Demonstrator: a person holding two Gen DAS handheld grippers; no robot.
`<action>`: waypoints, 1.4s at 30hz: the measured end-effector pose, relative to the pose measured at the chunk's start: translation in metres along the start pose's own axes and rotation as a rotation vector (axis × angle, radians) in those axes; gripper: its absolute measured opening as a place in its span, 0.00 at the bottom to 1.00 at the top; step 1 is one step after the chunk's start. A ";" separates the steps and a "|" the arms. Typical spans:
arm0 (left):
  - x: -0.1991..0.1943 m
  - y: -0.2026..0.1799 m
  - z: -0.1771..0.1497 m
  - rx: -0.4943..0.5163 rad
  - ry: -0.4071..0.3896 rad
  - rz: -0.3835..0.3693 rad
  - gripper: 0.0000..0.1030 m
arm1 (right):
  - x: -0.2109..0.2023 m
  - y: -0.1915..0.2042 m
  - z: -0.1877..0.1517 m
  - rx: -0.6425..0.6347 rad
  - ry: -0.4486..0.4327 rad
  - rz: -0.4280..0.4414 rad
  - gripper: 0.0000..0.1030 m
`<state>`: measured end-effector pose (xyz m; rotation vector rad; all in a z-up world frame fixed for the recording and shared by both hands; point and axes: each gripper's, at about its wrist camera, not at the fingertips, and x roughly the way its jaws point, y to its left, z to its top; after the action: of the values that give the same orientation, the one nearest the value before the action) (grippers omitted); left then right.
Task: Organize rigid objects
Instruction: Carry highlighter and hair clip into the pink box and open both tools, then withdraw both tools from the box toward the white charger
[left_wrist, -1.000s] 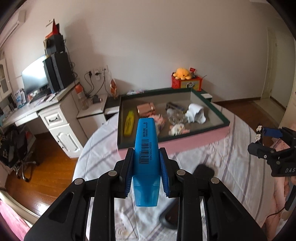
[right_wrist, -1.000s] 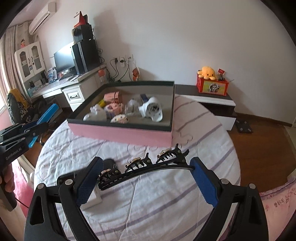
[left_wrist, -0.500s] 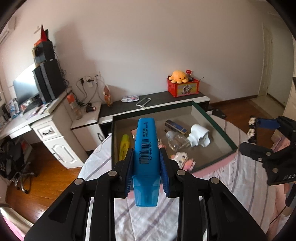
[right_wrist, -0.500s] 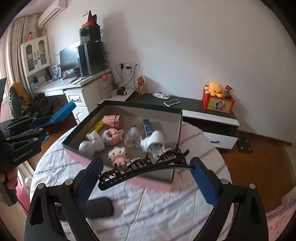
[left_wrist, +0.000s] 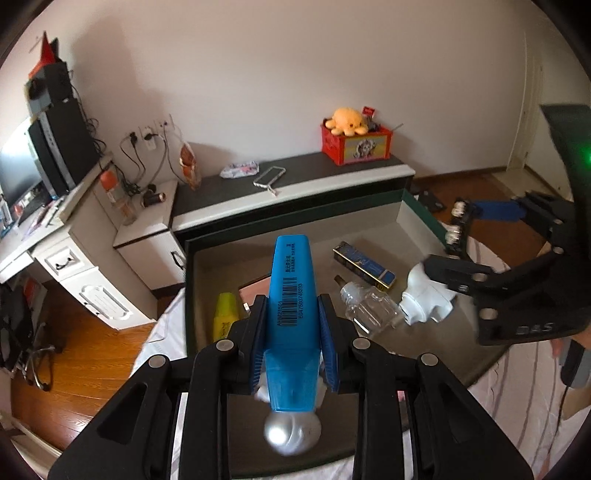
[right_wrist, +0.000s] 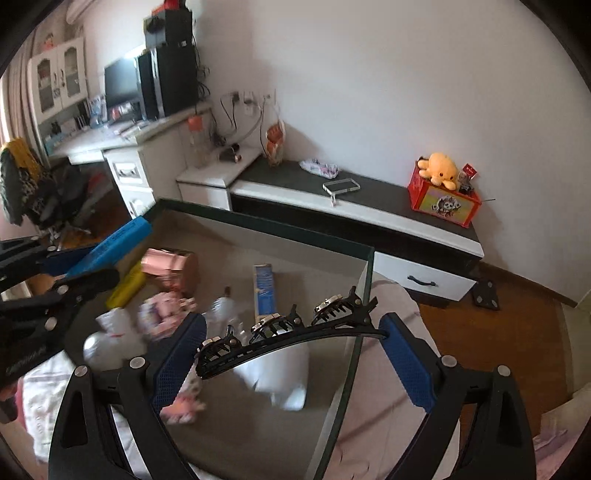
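Round table (right_wrist: 391, 424) – striped cloth (left_wrist: 528, 417) over it – dark-rimmed tray (left_wrist: 421, 214) on top.

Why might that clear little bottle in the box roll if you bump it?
The bottle lies on its side and looks rounded, so a nudge would probably roll it toward the white plug beside it. It seems empty, so likely light. If it is glass, it may chip; the box walls should stop it.

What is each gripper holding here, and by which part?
Left gripper: blue highlighter, pinched across its body. Right gripper: black hair clip, clamped end to end.
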<state>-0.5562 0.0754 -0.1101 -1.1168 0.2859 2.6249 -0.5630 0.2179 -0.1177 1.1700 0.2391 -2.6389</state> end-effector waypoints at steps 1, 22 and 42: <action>0.008 -0.001 0.002 0.004 0.010 -0.009 0.26 | 0.009 0.001 0.003 -0.006 0.010 -0.004 0.93; 0.062 -0.011 0.010 0.041 0.087 0.009 0.26 | 0.057 -0.001 0.014 -0.030 0.075 -0.004 0.94; -0.046 0.007 -0.022 -0.017 -0.056 0.036 0.99 | -0.035 0.001 -0.015 0.010 -0.047 0.032 1.00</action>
<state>-0.5137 0.0545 -0.0911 -1.0505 0.2751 2.6904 -0.5293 0.2259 -0.1013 1.1036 0.1978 -2.6392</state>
